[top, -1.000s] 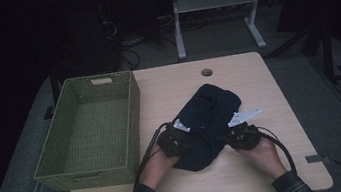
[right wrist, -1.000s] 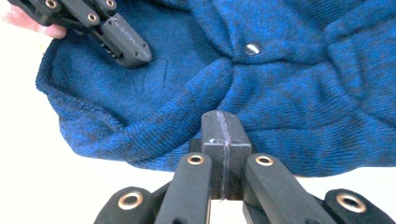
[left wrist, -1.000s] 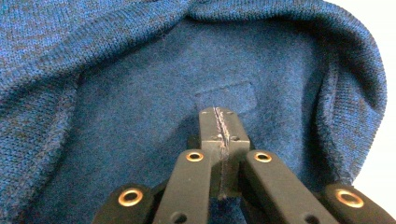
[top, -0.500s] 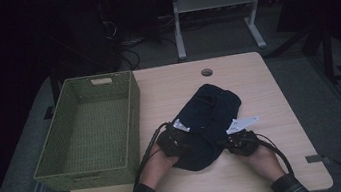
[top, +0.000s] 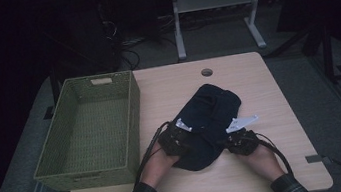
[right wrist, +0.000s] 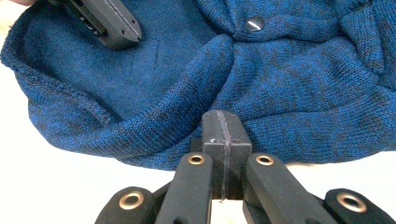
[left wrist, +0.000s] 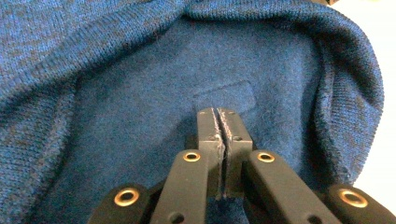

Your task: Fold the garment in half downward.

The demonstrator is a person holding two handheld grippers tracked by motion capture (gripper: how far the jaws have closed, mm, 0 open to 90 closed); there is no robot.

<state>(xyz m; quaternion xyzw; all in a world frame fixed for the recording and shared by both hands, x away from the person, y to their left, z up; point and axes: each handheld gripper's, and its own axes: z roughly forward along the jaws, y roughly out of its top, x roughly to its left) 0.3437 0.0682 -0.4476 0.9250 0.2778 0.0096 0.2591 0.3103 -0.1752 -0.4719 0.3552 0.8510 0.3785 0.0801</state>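
Note:
A dark blue knitted garment [top: 211,113] lies crumpled on the wooden table [top: 262,83], right of the middle. My left gripper [top: 180,139] rests on the garment's near left part. Its jaws are shut, tips [left wrist: 222,115] lying on the inner knit [left wrist: 140,102] beside a sewn label patch [left wrist: 224,95]. My right gripper [top: 238,141] sits at the garment's near right edge, also shut, with its tips [right wrist: 223,116] against a rolled fold of the knit [right wrist: 154,130]. I see no fabric pinched in either. The left gripper [right wrist: 116,25] also appears in the right gripper view, near a dark button [right wrist: 255,23].
A green woven basket [top: 133,112] stands with nothing in it on the table's left side, close to the left hand. A round cable hole [top: 206,72] lies near the far edge. Bare tabletop lies right of the garment and in front of it.
The right hand has shifted slightly left, toward the garment's near edge. The left hand and the garment have stayed put.

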